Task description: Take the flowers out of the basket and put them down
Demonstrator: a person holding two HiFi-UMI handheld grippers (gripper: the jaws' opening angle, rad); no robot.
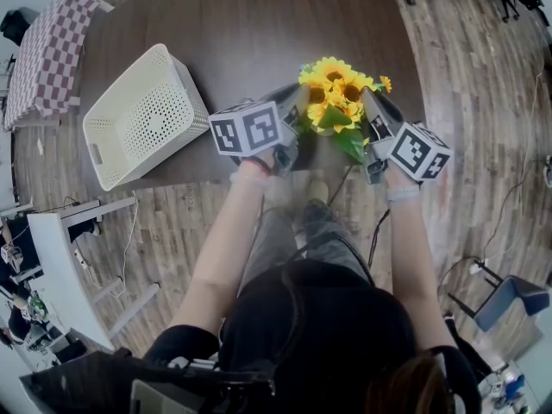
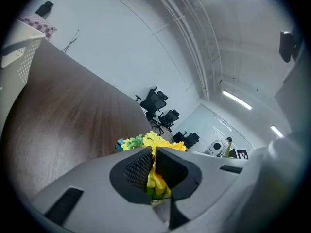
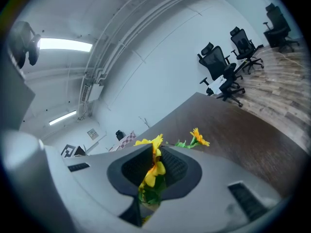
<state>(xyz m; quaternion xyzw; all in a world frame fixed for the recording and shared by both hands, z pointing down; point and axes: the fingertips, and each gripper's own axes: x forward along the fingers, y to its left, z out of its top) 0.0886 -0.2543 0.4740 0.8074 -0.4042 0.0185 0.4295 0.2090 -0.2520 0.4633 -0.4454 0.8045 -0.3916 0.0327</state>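
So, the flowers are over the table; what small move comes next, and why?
Probably open both jaws wider and draw back. The flowers seem to rest on the table, away from the basket, yet the left gripper pinches petals and the right gripper has them loosely between its jaws.

Yellow flowers (image 1: 335, 93), green leaves, at table (image 1: 259, 24) edge, perhaps resting; white perforated basket (image 1: 142, 115) tilted, well apart.
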